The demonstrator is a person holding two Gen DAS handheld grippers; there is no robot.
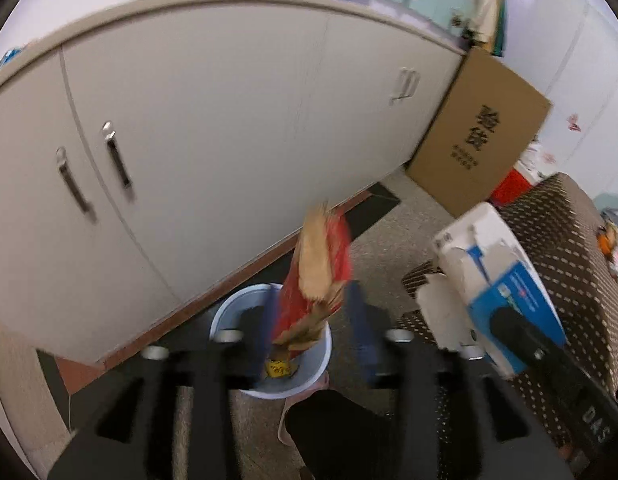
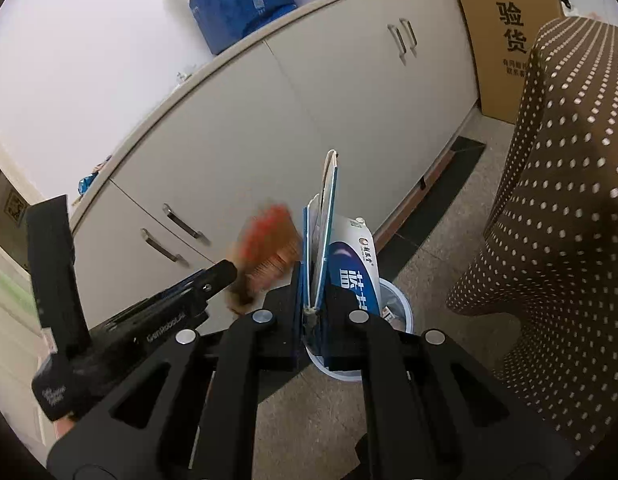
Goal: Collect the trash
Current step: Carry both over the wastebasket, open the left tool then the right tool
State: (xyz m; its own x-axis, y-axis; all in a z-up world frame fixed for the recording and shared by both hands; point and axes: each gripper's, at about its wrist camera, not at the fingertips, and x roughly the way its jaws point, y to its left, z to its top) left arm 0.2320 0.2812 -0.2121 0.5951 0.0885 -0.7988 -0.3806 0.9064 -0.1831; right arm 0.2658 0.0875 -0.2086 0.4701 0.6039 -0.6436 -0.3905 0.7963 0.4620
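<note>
Both over the bin (image 1: 245,312): left claw (image 1: 313,328) apart around wrapper (image 1: 317,276), right claw (image 2: 313,312) clamps flattened box (image 2: 329,224).

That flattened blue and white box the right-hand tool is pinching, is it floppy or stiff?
The flattened box stands upright from the shut right gripper, so probably fairly stiff. Thin card, likely light. Its torn flap suggests it creases easily.

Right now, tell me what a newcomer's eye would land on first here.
The red-and-tan crumpled wrapper stands out, blurred between the left gripper's spread fingers directly above the pale blue bin on the floor by the white cabinet. Next, the flattened blue-and-white box pinched in the right gripper, over the same bin.
</note>
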